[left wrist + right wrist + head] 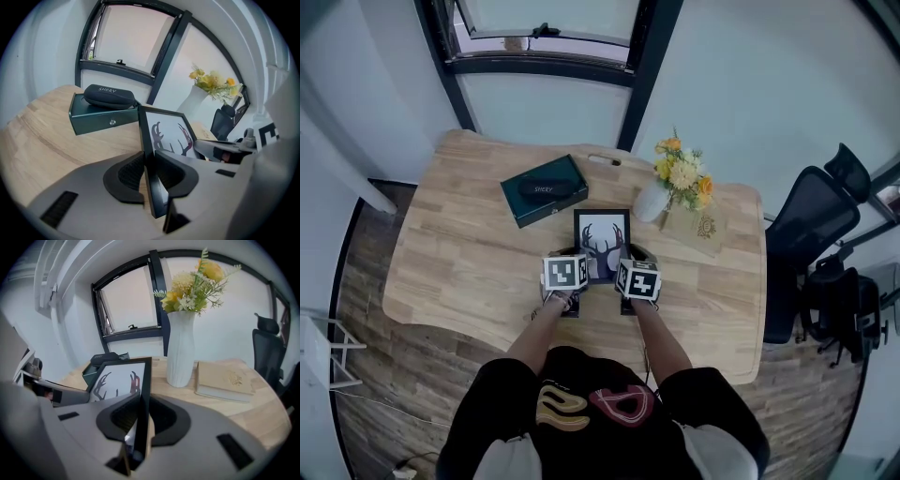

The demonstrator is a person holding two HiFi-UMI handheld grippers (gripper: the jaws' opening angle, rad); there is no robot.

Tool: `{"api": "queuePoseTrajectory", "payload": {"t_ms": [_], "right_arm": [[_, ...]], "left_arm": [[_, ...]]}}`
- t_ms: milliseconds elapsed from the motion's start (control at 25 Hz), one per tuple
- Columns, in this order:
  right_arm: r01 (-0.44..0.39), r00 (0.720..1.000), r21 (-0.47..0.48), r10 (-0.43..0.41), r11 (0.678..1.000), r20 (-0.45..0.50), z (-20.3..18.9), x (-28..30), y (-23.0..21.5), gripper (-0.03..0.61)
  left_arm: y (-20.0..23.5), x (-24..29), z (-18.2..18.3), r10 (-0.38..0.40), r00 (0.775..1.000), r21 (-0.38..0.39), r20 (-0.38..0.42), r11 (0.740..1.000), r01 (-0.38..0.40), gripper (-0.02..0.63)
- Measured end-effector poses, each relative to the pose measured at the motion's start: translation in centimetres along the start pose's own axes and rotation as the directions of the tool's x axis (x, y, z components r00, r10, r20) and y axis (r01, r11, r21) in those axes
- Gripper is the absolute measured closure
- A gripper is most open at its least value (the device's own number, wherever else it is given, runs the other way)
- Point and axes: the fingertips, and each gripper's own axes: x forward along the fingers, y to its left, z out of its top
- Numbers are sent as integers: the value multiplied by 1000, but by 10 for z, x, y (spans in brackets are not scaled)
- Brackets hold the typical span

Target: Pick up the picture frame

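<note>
The picture frame (602, 242) is black, with a dark antler print on white. It is held over the wooden table (459, 272) between both grippers, face up and tilted. My left gripper (577, 281) is shut on the frame's left edge (146, 140), its dark pads pressing either side of it. My right gripper (626, 283) is shut on the frame's right edge (143, 385) in the same way. In the left gripper view the left gripper (149, 173) has the print (168, 136) just right of its jaws. In the right gripper view the right gripper (139, 417) has the print (115, 379) to its left.
A dark green box (544, 192) with a black glasses case (108, 96) on it lies left of and behind the frame. A white vase of yellow flowers (654, 199) and a tan book (697, 231) stand to the right. A black office chair (814, 220) stands beyond the table's right edge.
</note>
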Motion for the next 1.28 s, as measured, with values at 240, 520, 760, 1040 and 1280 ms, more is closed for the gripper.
{"api": "queuePoseTrajectory", "payload": {"t_ms": [240,520,760,1040,1280], "right_arm": [[4,999,-6,-4,1000,38,0,-24,5,506],[3,995,-7,-2,1000,99,6,-51,11,506],[-21,991,-2,21,1000,134,20,-69,20,506],[-36,984,6,35,999,174,34,-86,30,505],[-57,978,10,53,998,200,39,-103,41,505]], "left_arm": [[-7,-18,-4,-21,999,18,31,1000,21,531],[-15,-41,-2,-49,996,45,81,998,45,531],[-18,-61,10,-67,989,78,129,995,57,531],[-20,-84,23,-84,979,105,187,992,65,531],[-20,-105,27,-105,970,128,219,989,79,531]]}}
